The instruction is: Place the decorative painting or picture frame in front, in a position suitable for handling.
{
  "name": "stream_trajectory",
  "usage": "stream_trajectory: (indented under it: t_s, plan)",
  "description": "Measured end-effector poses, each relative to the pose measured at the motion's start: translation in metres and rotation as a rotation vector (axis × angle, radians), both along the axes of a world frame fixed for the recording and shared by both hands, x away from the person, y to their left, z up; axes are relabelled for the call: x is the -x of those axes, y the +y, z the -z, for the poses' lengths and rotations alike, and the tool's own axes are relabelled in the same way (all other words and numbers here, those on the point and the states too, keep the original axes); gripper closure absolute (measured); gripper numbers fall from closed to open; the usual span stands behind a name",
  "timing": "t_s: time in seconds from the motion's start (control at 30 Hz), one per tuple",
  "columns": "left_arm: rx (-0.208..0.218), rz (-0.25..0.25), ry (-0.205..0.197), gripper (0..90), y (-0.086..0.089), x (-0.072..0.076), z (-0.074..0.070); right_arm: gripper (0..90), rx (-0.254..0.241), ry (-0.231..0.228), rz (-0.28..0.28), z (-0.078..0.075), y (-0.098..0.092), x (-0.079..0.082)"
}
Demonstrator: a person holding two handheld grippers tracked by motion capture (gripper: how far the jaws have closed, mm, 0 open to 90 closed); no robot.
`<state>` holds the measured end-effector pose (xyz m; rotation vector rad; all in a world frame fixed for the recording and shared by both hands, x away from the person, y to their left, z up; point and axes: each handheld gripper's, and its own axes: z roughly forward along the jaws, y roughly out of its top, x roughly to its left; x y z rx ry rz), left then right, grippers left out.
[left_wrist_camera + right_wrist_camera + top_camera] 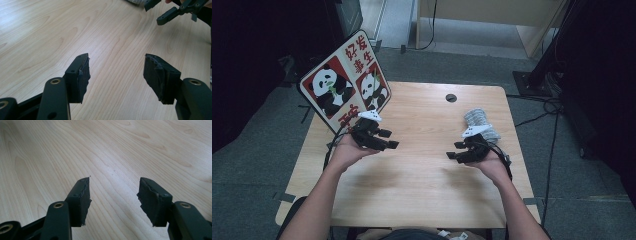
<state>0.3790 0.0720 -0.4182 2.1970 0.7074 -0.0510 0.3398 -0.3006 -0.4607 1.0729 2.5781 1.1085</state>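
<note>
Pale wood-grain counter [422, 170] stands on a grey carpeted floor, with dark equipment and cables around it. On it lie two things: a panda-printed bag [346, 85] standing tilted at about ten o'clock on the far left corner, and a grey folded cloth [479, 122] at roughly two o'clock, just beyond the right hand. A small round cable hole [451, 98] sits near the far edge at twelve o'clock.

Both grippers hover over the bare middle of the counter, facing one another. The left gripper [116, 75] has its jaws wide apart with nothing but wood between them; the right gripper [113, 198] likewise stands with jaws wide and empty. From the high view, the left gripper [379, 137] is just in front of the bag, and the right gripper [462, 150] is just in front of the cloth, touching neither as far as can be told.

By my judgement the work has barely begun: neither bag nor cloth is gripped, and every step of handling them is left.
</note>
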Motion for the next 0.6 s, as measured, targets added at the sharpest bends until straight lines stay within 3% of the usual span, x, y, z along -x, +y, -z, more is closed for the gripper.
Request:
stream_trajectory:
  t_s: [0.6]
  plan:
    - [0.057, -0.055, -0.034, 42.1, 0.042, 0.003, -0.017, 43.0, 0.010, 0.010, -0.025, 0.000, 0.006, 0.002]
